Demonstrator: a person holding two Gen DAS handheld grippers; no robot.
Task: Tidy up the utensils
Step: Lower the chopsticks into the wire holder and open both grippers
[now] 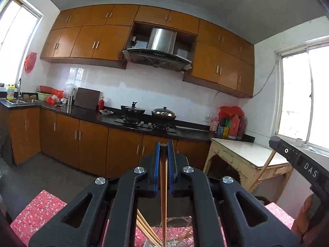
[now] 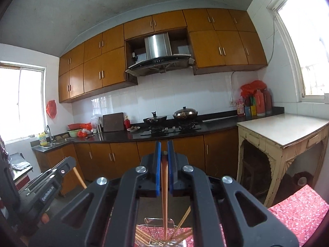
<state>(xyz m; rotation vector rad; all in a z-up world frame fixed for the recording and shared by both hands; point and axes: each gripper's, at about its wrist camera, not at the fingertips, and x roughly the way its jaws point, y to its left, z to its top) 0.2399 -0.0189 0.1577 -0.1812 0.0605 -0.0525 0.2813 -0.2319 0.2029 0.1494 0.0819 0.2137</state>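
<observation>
**Left wrist and right wrist views: chopsticks clamped in both grippers above a wire basket**

Left wrist view: a wooden chopstick (image 1: pixel 163 177) is seen clamped between the blue pads of the left gripper (image 1: pixel 163 144), its top end level with the fingertips and its shaft running down out of frame. Below it, more loose chopsticks (image 1: pixel 147 229) are fanned out in a wire basket (image 1: pixel 181 226), which is set on a red floral cloth (image 1: pixel 37 212). At the right edge, the right gripper's black body is seen side-on, with a chopstick angled below it.

Right wrist view: the right gripper (image 2: pixel 163 144) is pressed together on a second chopstick (image 2: pixel 164 185), possibly a pair; this cannot be told for sure. Its lower end hangs over the same wire basket (image 2: pixel 152 222), where further chopsticks (image 2: pixel 181 222) are leaned. At the left edge the left gripper is shown with its chopstick slanting down.

Beyond both grippers, a kitchen is seen: orange-brown cabinets (image 1: pixel 92 41), a black countertop (image 1: pixel 115 119), a stove with a lidded wok (image 1: pixel 164 113), a range hood (image 1: pixel 158 47), and a worn cream side table (image 2: pixel 285 129).
</observation>
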